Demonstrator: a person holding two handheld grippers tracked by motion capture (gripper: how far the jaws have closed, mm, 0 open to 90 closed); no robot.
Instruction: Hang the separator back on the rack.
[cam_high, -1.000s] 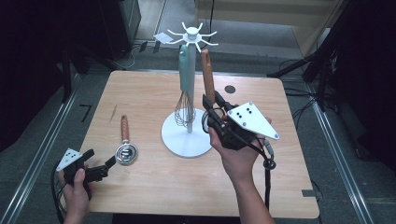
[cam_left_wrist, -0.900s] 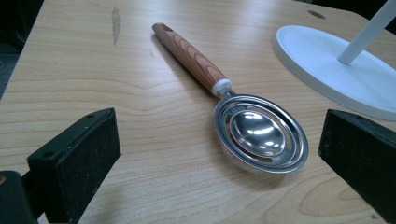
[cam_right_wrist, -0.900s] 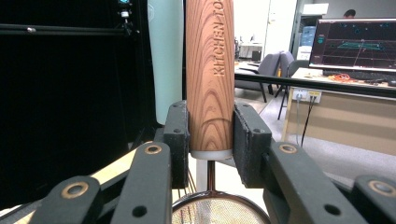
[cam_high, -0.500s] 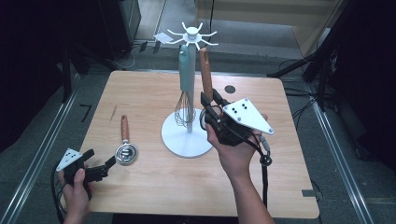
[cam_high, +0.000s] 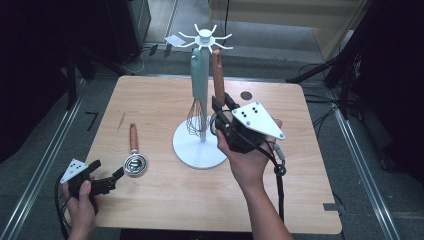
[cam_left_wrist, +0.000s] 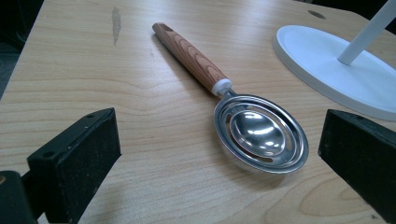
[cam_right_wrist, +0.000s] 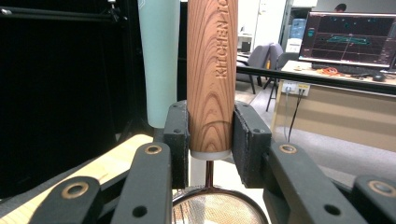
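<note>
The right gripper (cam_high: 220, 112), jaws clamped on the strainer's wooden handle (cam_right_wrist: 211, 74), must hook it onto the rack (cam_high: 205, 37); the left gripper (cam_high: 107, 182) waits open.

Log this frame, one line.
right gripper: shut on wood-handled mesh strainer, upright by white rack | left gripper: open before steel egg separator

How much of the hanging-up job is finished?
Done: the whisk already hangs on the white rack. In hand: the right claw grips a wooden-handled strainer upright beside the rack. Left: the egg separator lies on the table, between the open left claw.
</note>
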